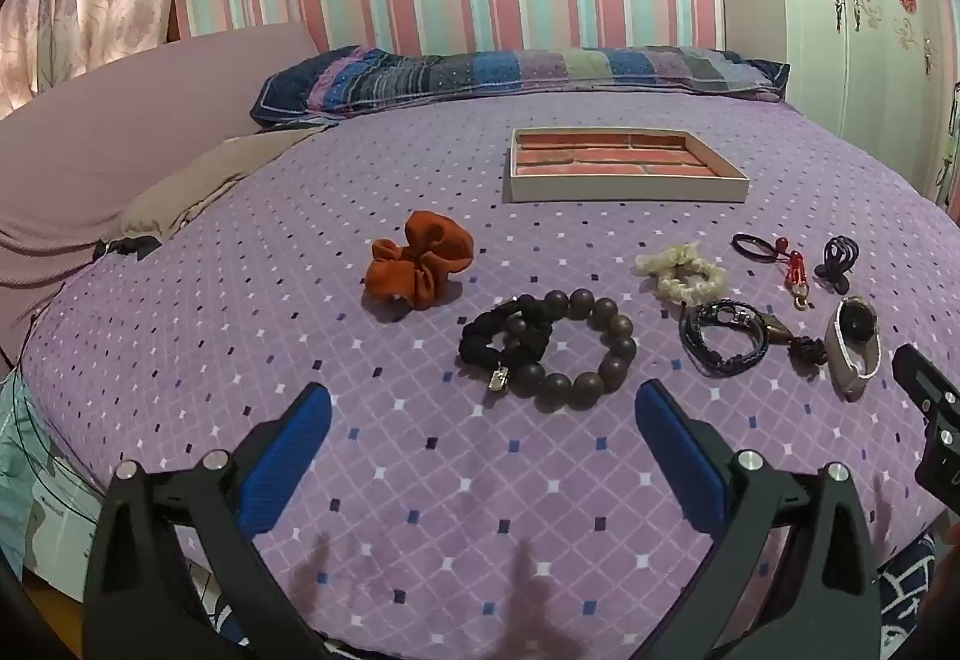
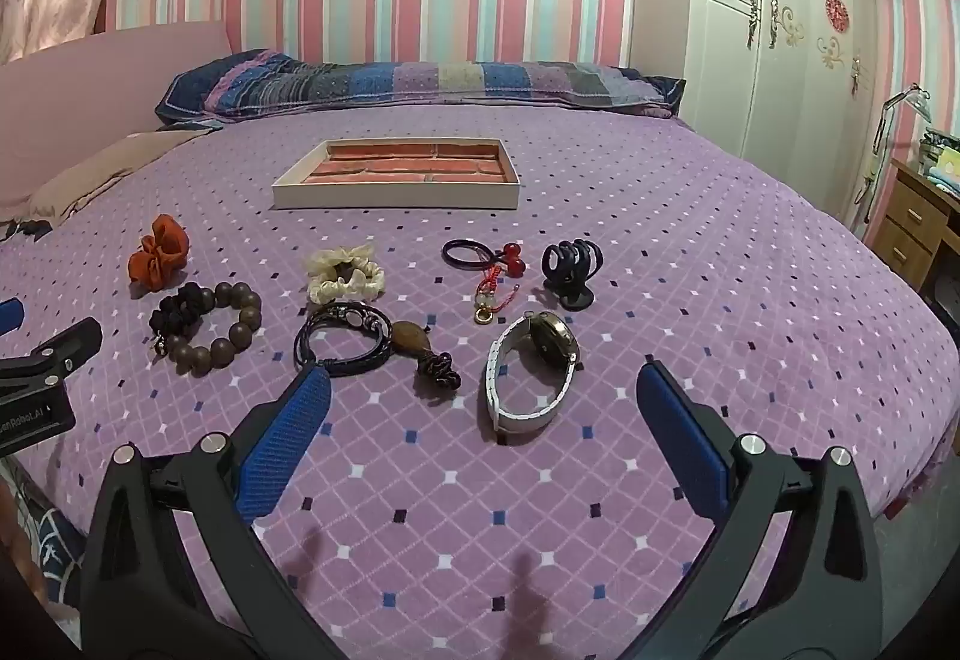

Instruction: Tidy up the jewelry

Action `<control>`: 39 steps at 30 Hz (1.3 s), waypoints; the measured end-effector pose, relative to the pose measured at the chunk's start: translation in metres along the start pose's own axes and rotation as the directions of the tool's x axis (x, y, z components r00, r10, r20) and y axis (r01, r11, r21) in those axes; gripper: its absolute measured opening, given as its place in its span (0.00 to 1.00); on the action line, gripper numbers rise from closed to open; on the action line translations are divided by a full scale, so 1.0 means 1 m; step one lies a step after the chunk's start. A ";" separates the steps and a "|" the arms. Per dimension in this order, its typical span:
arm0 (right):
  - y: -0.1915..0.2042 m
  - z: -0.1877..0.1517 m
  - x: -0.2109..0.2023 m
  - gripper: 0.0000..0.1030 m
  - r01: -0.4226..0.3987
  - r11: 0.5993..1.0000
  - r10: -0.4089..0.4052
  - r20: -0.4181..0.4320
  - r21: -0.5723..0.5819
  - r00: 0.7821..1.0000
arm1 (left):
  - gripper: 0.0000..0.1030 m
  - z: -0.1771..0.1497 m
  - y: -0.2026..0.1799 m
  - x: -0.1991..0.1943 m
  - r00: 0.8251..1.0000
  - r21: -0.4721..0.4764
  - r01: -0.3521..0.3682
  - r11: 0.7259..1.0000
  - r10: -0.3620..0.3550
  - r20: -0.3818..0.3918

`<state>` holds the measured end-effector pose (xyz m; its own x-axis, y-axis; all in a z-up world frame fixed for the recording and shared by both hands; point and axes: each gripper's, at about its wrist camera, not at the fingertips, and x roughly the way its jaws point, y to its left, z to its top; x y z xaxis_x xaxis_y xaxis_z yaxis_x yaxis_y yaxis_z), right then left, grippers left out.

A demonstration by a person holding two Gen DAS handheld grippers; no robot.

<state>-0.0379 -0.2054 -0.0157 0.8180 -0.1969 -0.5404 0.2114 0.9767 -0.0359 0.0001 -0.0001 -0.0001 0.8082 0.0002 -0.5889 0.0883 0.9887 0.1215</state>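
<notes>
Jewelry lies on a purple bed. In the left wrist view: an orange scrunchie (image 1: 420,264), a black scrunchie (image 1: 504,339) overlapping a brown bead bracelet (image 1: 576,354), a cream scrunchie (image 1: 681,270), a dark braided bracelet (image 1: 723,339), a watch (image 1: 852,345). A shallow tray (image 1: 624,189) lies beyond. My left gripper (image 1: 483,414) is open and empty, just short of the beads. In the right wrist view my right gripper (image 2: 483,402) is open and empty around the near side of the watch (image 2: 534,372). The tray (image 2: 396,195) is farther back.
A black hair tie with red beads (image 2: 480,255), a red charm (image 2: 495,294), a black claw clip (image 2: 570,270) and a brown pendant with knot (image 2: 420,348) lie near the watch. A patchwork pillow (image 2: 420,84) lies at the headboard. A wardrobe (image 2: 780,30) and desk (image 2: 918,222) stand right.
</notes>
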 end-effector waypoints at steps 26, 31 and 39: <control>0.001 0.000 -0.001 0.96 -0.005 1.000 0.005 0.008 -0.009 1.000 | 0.96 -0.004 0.001 0.005 1.000 -0.014 0.011 1.000 -0.011 -0.015; 0.001 -0.001 0.001 0.96 -0.001 1.000 0.001 0.004 -0.007 1.000 | 0.96 -0.004 0.001 0.006 1.000 -0.017 0.013 1.000 -0.014 -0.020; -0.002 0.000 0.003 0.96 0.006 1.000 -0.006 0.002 -0.003 1.000 | 0.96 -0.006 0.001 0.009 1.000 -0.021 0.013 1.000 -0.013 -0.021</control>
<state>-0.0359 -0.2079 -0.0171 0.8181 -0.2027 -0.5381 0.2142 0.9759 -0.0418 0.0037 0.0019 -0.0101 0.7947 -0.0099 -0.6070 0.0866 0.9915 0.0973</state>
